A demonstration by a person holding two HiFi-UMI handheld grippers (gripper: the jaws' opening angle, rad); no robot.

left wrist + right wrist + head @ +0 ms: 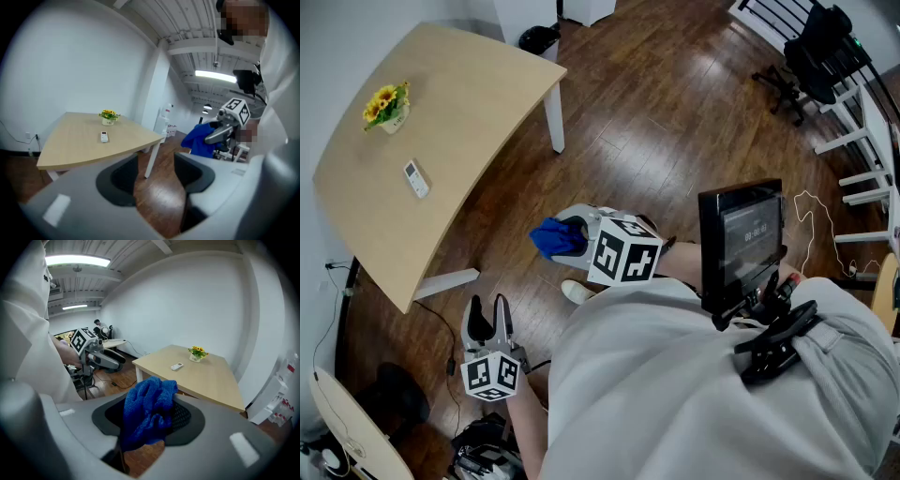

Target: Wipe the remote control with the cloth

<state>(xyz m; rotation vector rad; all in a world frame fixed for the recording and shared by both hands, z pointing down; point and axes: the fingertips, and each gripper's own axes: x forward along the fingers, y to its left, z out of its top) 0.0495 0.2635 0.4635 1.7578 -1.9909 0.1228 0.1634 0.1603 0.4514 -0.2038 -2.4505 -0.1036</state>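
- Standing up ahead on the left, one table (478, 103) is carrying one flower pot and one remote control.
- Two tools are hovering over the wood floor (675, 112), well apart from the table.
- The right tool (579, 232) is squeezing one blue cloth (551, 239) between its jaws.
- The left tool (487, 317) is holding nothing, and its jaws are sitting only a little apart.
- The flower pot (386, 108) is standing near the table's far end.
- The remote control (416, 178) is lying flat near the pot, ahead and left of the cloth, with its long side pointing roughly toward the pot. Both tools are looking about equally far from it.
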